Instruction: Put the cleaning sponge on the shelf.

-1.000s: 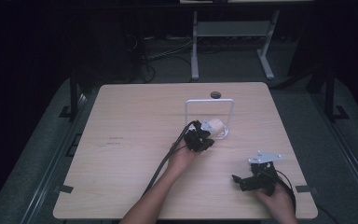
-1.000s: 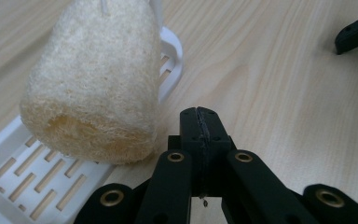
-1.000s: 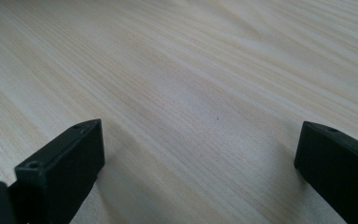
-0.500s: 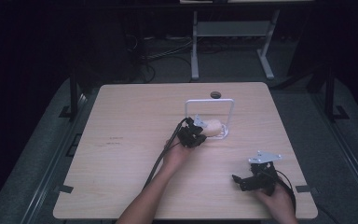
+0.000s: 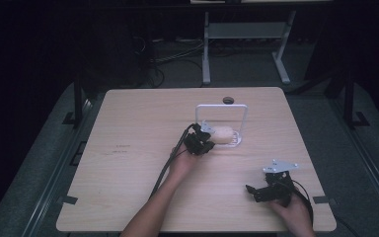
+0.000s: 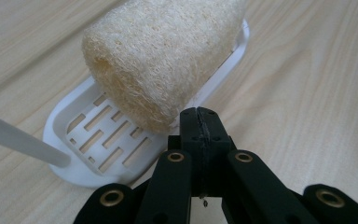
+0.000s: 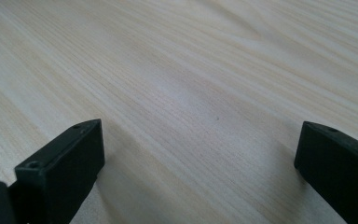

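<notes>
Loofah on its white tray, my left jaws clenched empty beside it

My left gripper (image 6: 198, 122) tips touch the loofah (image 6: 165, 56) lying in the slotted tray (image 6: 81, 140); my right gripper (image 7: 198, 154) rests released on the table (image 7: 191, 70), well apart

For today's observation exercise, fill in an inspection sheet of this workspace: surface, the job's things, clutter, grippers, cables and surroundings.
Surface: pale wooden table, with a round dark hole near its far edge.
Job's things: beige loofah sponge lying in a slotted white tray; a white wire frame arches over the tray.
Clutter: nothing seen.
Grippers: left gripper shut with nothing between its jaws, tips at the sponge's near end; right gripper open over bare wood, apart from the tray.
Cables: a black cable trails along the left forearm; another loops behind the right hand.
Surroundings: dark floor, a white stand beyond the table.
</notes>
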Demonstrator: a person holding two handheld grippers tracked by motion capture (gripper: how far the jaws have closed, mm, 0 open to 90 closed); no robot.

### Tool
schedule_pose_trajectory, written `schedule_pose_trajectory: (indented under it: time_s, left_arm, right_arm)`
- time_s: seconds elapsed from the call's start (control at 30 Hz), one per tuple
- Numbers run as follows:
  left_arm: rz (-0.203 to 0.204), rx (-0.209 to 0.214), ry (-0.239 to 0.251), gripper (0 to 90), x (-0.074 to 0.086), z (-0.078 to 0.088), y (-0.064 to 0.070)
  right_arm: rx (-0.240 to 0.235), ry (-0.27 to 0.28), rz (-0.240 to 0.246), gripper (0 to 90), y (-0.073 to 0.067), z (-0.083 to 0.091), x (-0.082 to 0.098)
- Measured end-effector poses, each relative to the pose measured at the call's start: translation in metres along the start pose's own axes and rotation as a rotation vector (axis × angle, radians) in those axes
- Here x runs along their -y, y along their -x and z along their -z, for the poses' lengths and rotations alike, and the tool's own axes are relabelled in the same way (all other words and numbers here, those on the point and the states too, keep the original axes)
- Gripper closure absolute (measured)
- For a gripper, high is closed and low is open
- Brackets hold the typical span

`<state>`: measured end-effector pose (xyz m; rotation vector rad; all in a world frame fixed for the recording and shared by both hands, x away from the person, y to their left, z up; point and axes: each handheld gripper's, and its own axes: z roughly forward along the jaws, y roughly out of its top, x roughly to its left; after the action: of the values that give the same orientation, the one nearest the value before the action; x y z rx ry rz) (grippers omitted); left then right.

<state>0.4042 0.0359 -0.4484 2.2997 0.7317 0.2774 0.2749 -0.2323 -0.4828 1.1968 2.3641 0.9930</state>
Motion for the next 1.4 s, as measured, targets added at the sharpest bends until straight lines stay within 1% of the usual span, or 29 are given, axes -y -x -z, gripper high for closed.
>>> schedule_pose_trajectory:
  time_s: [0.2,0.37,0.43,0.53,0.63,0.73,0.77,0.83,0.9,0.97,1.2,1.3,1.4]
  left_arm:
    - [0.009,0.03,0.014,88.0,0.002,0.015,0.0]
    - [-0.008,0.041,0.009,81.4,0.006,0.03,0.002]
    - [-0.015,0.043,0.0,76.8,0.009,0.035,0.002]
    - [-0.013,0.051,-0.008,69.0,0.013,0.041,0.001]
    - [-0.014,0.052,-0.021,56.9,0.016,0.045,0.001]
    - [-0.011,0.043,-0.03,45.3,0.021,0.049,0.001]
    - [-0.014,0.041,-0.029,42.9,0.022,0.05,0.001]
    - [-0.005,0.036,-0.022,36.8,0.026,0.052,0.0]
    - [-0.017,0.031,-0.03,31.5,0.031,0.056,0.0]
    - [-0.018,0.02,-0.022,26.9,0.036,0.059,0.0]
    - [-0.005,0.023,0.002,18.5,0.057,0.076,-0.004]
    - [-0.012,0.008,0.009,16.0,0.067,0.084,-0.005]
    - [-0.006,0.0,0.023,15.2,0.078,0.093,-0.007]
  right_arm:
    - [0.0,0.002,0.004,1.3,0.0,0.0,0.0]
    - [0.0,0.0,0.001,1.3,0.0,0.0,0.0]
    - [0.0,0.002,0.004,1.3,0.0,0.0,0.0]
    - [0.0,0.002,0.003,1.3,0.0,0.0,0.0]
    - [0.0,0.002,0.003,1.3,0.0,0.0,0.0]
    - [0.0,0.002,0.003,1.3,0.0,0.0,0.0]
    - [0.0,0.0,0.001,1.3,0.0,0.0,0.0]
    - [0.0,-0.001,-0.001,1.3,0.0,0.0,0.0]
    - [0.001,0.0,0.001,1.3,0.0,0.0,0.0]
    - [0.001,0.0,0.002,1.3,0.0,0.0,0.0]
    - [0.0,0.002,0.004,1.3,0.0,0.0,0.0]
    - [-0.002,0.0,-0.001,1.3,0.0,0.0,0.0]
    - [0.001,0.002,0.004,1.3,0.0,0.0,0.0]
